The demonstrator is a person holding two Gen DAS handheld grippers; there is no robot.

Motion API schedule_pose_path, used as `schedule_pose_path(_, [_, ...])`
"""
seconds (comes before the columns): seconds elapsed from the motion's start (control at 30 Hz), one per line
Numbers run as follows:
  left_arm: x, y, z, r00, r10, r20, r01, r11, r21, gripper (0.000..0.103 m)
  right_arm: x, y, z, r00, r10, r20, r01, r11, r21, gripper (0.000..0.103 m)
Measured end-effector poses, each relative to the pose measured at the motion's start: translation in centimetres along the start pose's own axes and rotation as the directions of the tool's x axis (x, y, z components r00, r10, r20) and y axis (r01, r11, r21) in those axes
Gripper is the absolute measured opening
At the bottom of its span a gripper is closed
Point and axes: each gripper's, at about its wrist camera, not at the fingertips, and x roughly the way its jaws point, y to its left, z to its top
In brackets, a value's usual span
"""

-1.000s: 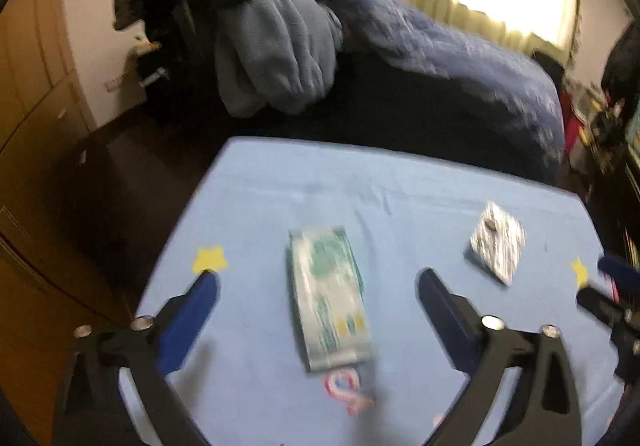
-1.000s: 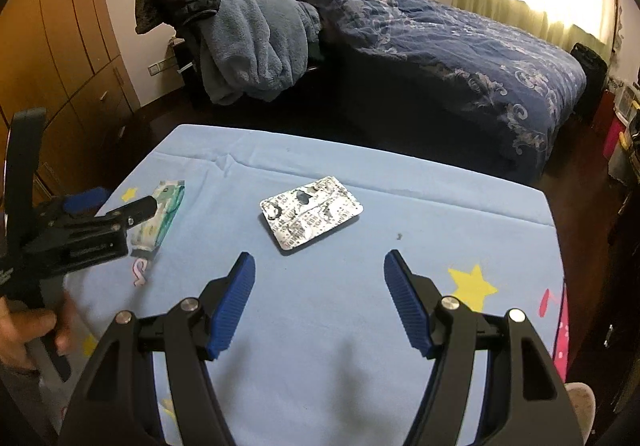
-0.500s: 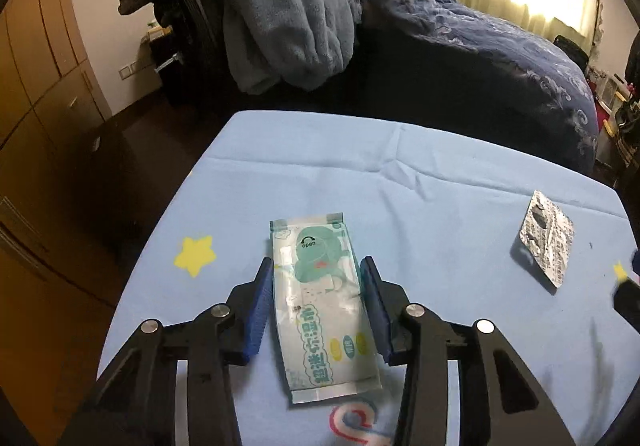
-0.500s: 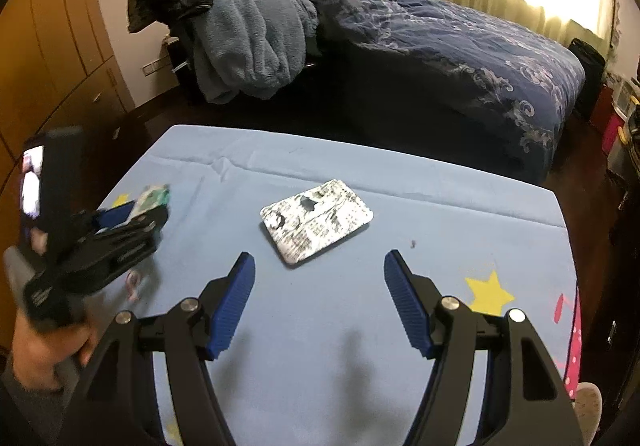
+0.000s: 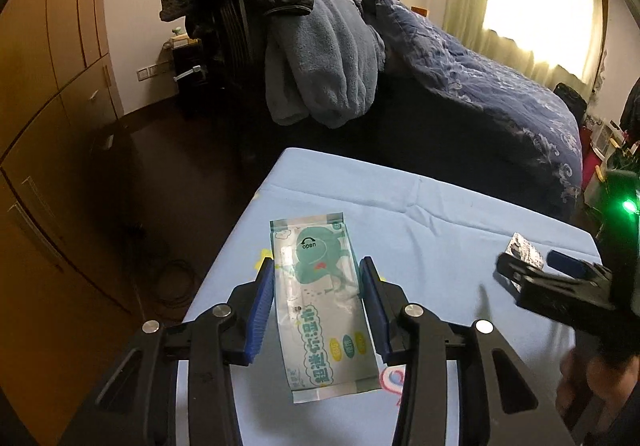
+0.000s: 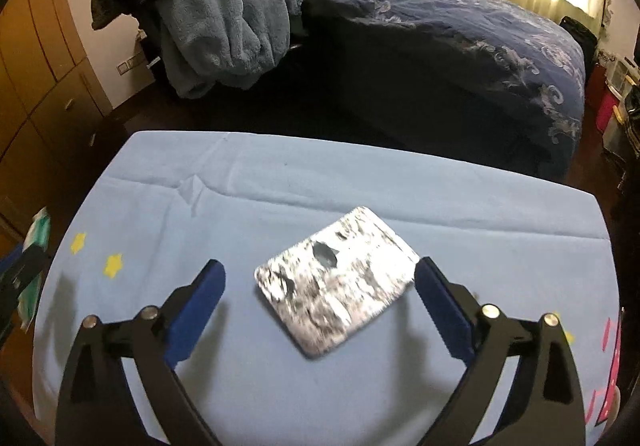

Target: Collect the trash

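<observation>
A green and white wet-wipes packet sits lengthwise between the blue pads of my left gripper, which is shut on its long edges above the left part of the blue tablecloth. A crumpled silver blister pack lies flat on the cloth. My right gripper straddles it low over the table; its jaws are opening wide, and the pads do not press on the pack. In the left wrist view the right gripper shows at the right edge, over the blister pack.
A bed with a dark blue quilt stands just beyond the table's far edge. Jackets and a grey-blue fleece hang in a heap at its left. Wooden wardrobes line the left wall over dark floor. A hand holds the right gripper.
My left gripper closed on the wipes packet and carried it toward the table's left edge. My right gripper came forward and down over the blister pack, and its jaws spread wider.
</observation>
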Motion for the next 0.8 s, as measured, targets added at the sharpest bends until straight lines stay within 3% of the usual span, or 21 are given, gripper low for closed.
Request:
schedule_pose_path(0.1, [-0.3,0.1,-0.1,1.000,-0.020,-0.006,0.019,1.000,-0.005,0.043,1.0,0.1,0.0,1.000,-0.014,-0.027,0.014,1.000,0.004,0.096])
schedule_pose_path(0.17, [-0.6,-0.1,-0.3,1.000,-0.027,-0.005,0.027,1.000,-0.005,0.043,0.7,0.4,-0.3,0.997,-0.071,-0.009,0.070,0.997,-0.025,0.081])
schedule_pose_path(0.23, [-1.1,-0.3,-0.5,0.999,-0.038,-0.003,0.038,0.999,-0.007,0.043,0.2,0.4,-0.6,0.998,-0.066,0.007,0.066,0.997,-0.041,0.059])
schedule_pose_path(0.5, [-3.4,-1.3,-1.3,0.997,-0.082,0.004,0.082,0.997,-0.013,0.044,-3.4,0.8,-2.4,0.998,-0.046,0.045,0.050,0.995,-0.086,0.019])
schedule_pose_path(0.63, [-5.0,-1.8,-2.0,0.995,-0.102,0.006,0.102,0.995,-0.012,0.044,-6.1,-0.2,-3.8,0.998,0.016,0.057,-0.012,0.998,-0.063,0.008])
schedule_pose_path(0.8, [-7.1,-2.8,-3.1,0.991,-0.131,0.015,0.131,0.991,-0.002,0.044,-10.5,-1.8,-6.6,0.992,0.110,0.068,-0.110,0.994,-0.013,0.007])
